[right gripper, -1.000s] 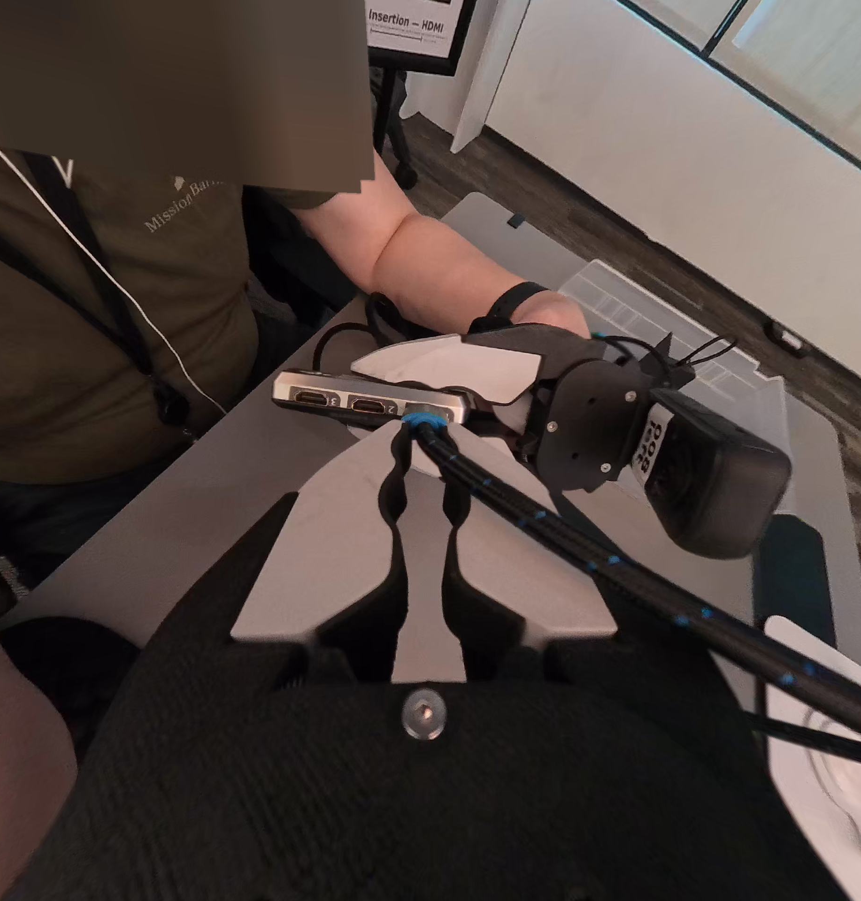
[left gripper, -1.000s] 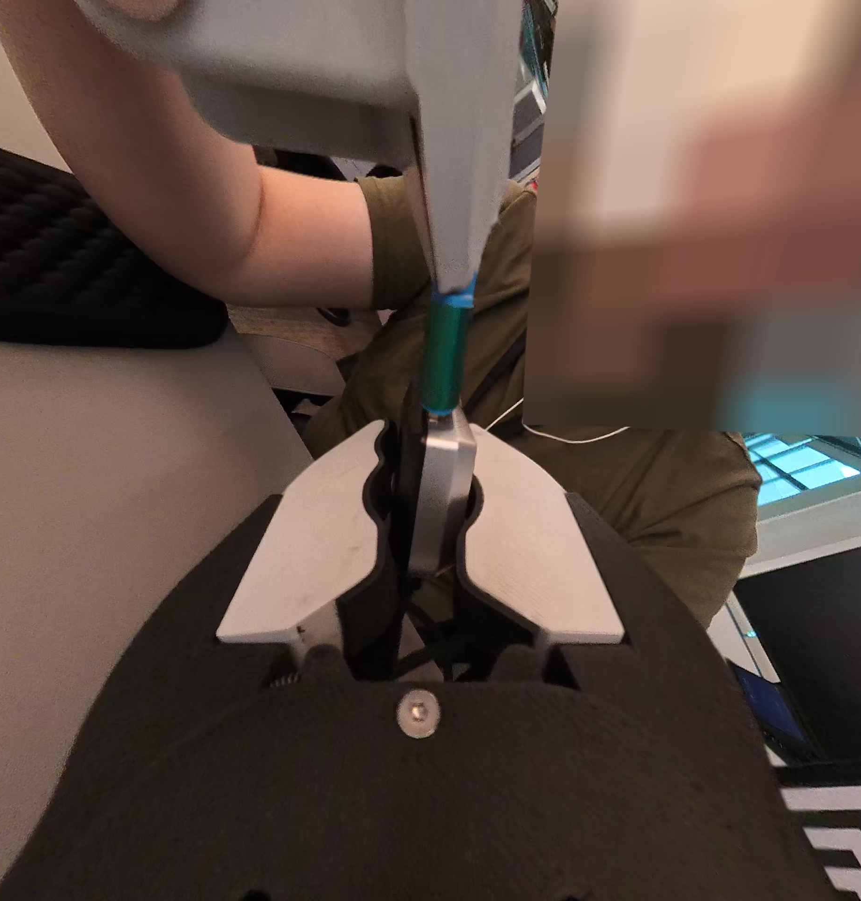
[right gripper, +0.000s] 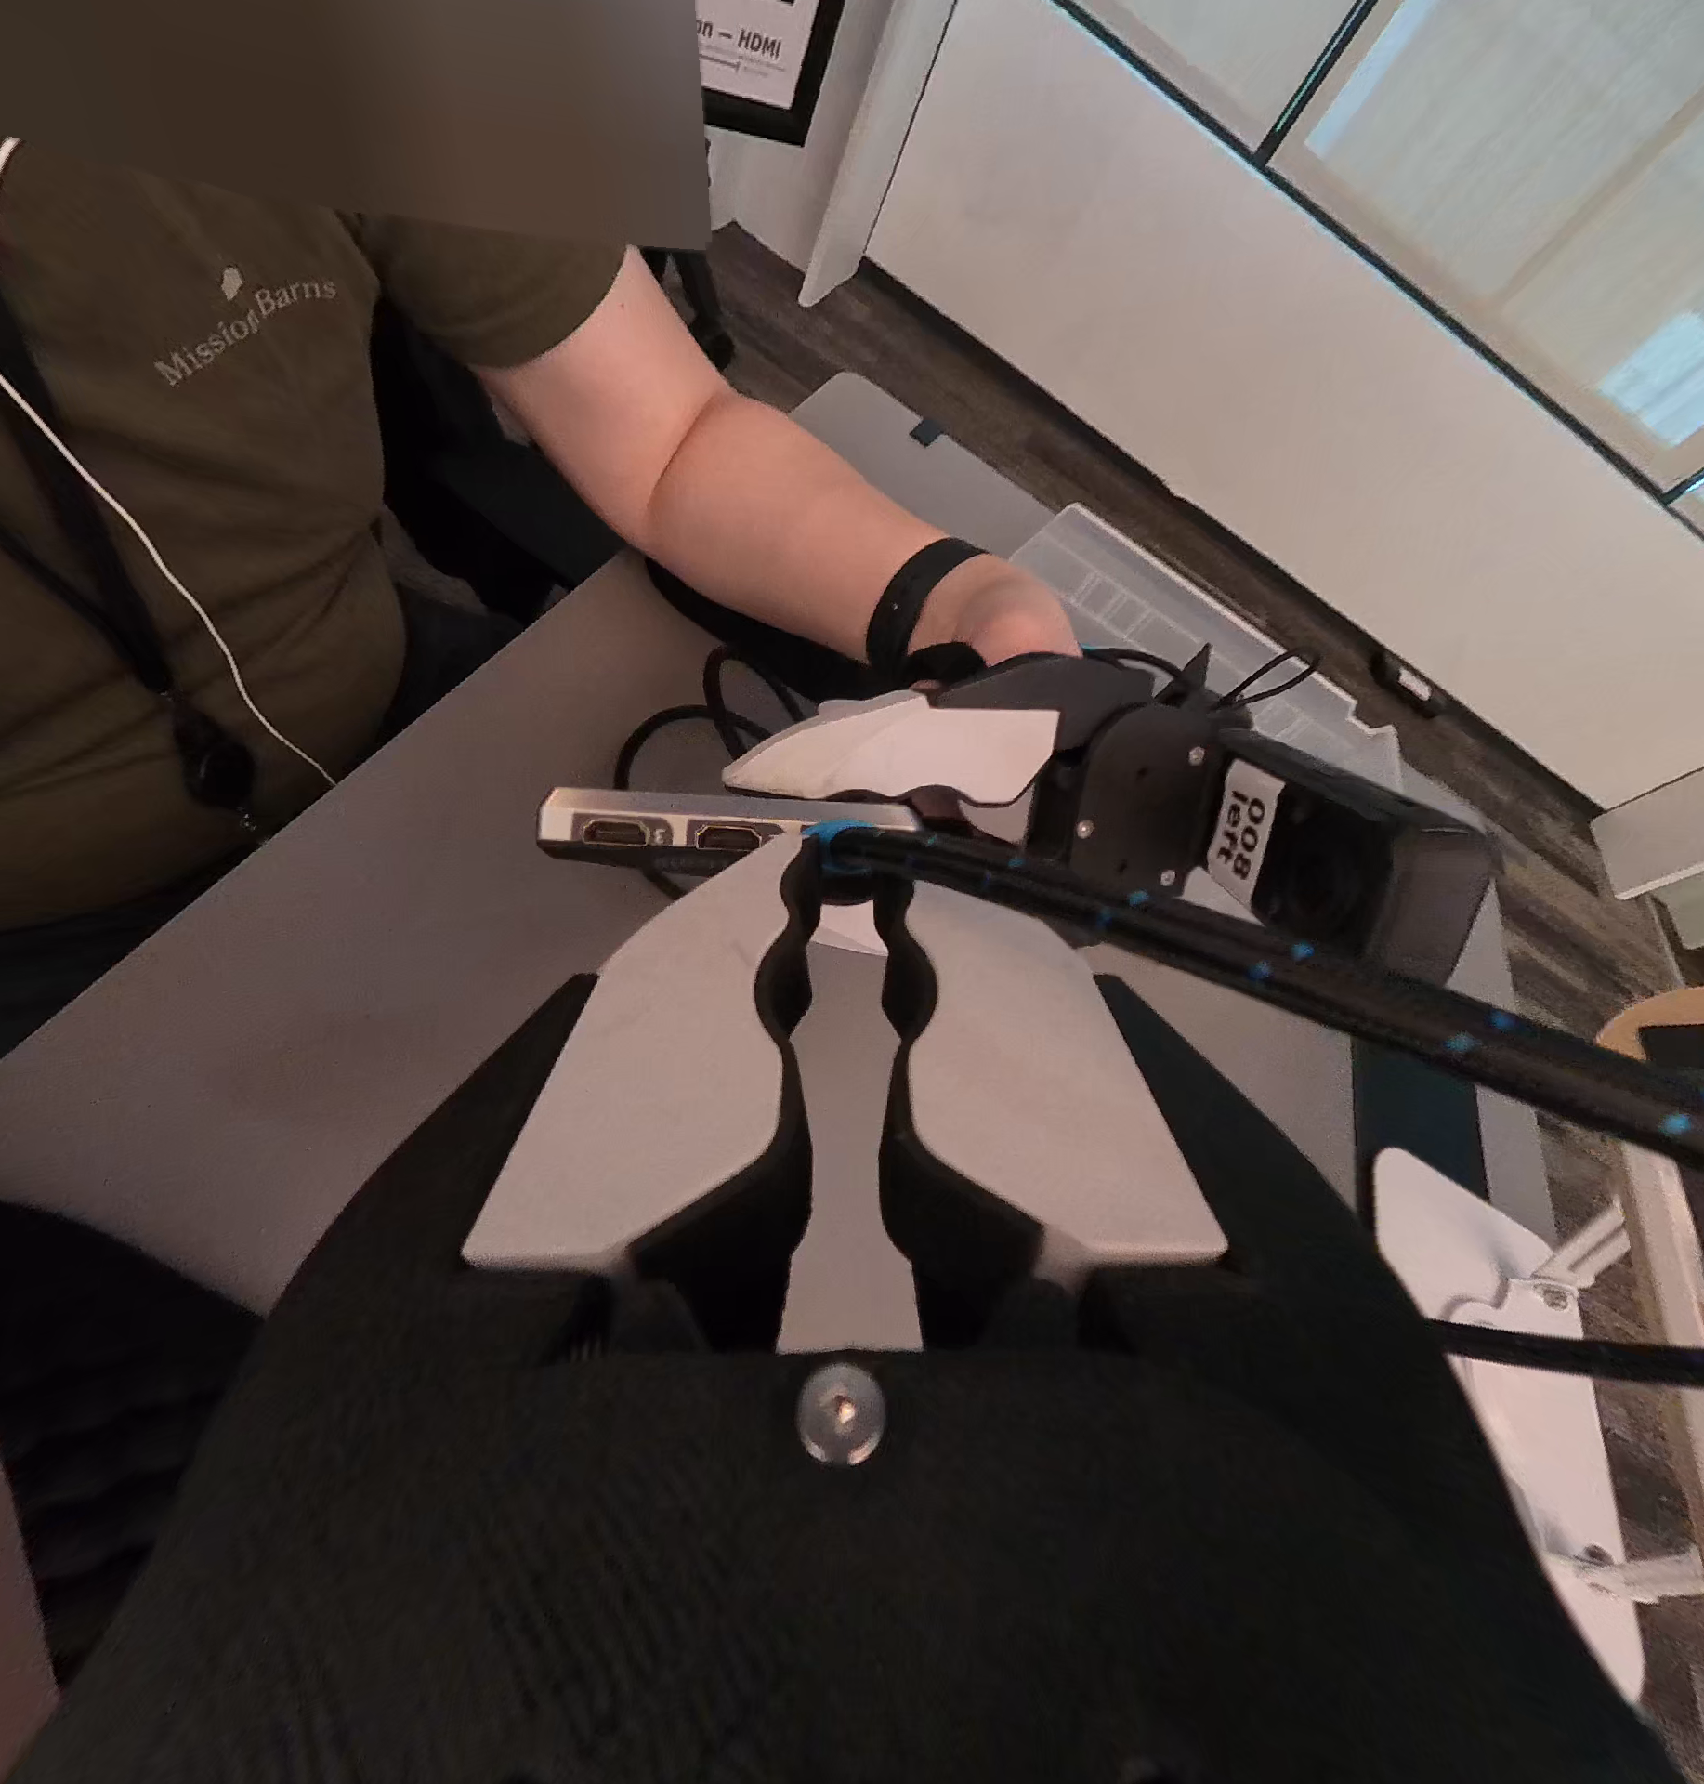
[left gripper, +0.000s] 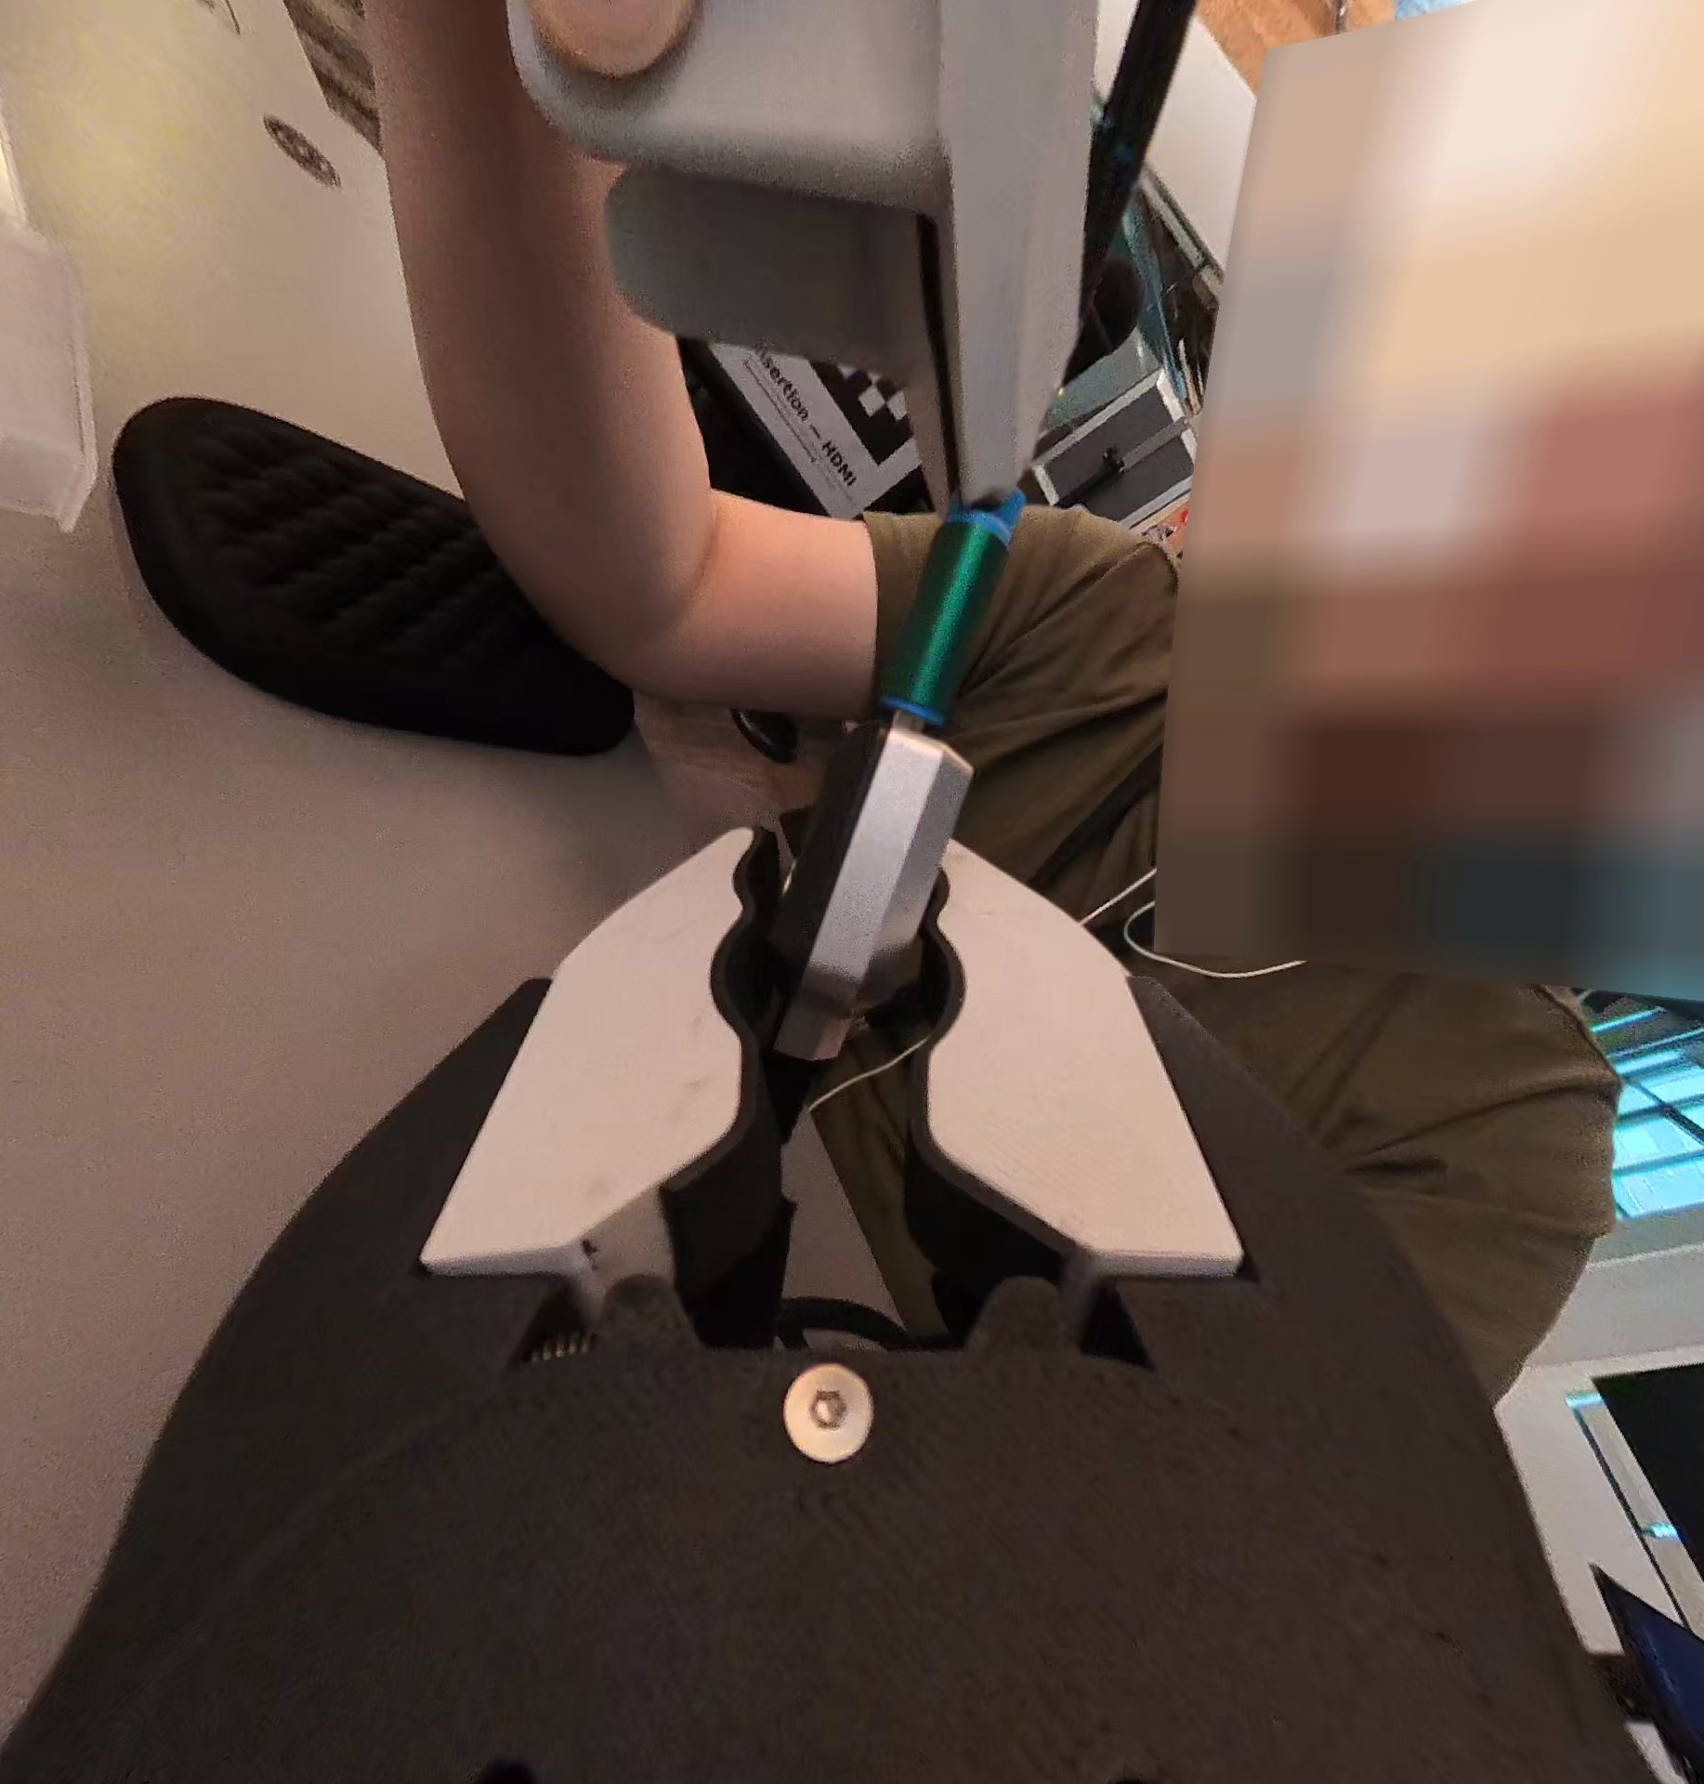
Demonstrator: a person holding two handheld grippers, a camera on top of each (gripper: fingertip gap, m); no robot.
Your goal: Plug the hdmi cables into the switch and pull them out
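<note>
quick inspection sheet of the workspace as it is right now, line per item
surface: grey table, mostly bare.
job's things: silver switch held off the table, two ports open; green HDMI plug meets its end.
clutter: black padded rest; clear plastic box at the far edge.
grippers: left gripper shut on the switch; right gripper closed on the plug's cable end.
cables: black braided cable runs off right; a thinner black lead loops behind the switch.
surroundings: person in an olive shirt; white wall panels, windows.

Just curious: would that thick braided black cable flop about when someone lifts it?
Probably not much: the braided cable spans the air in a nearly straight line, so it looks fairly stiff. Its thickness hints at some weight, likely tugging on the switch.
</note>
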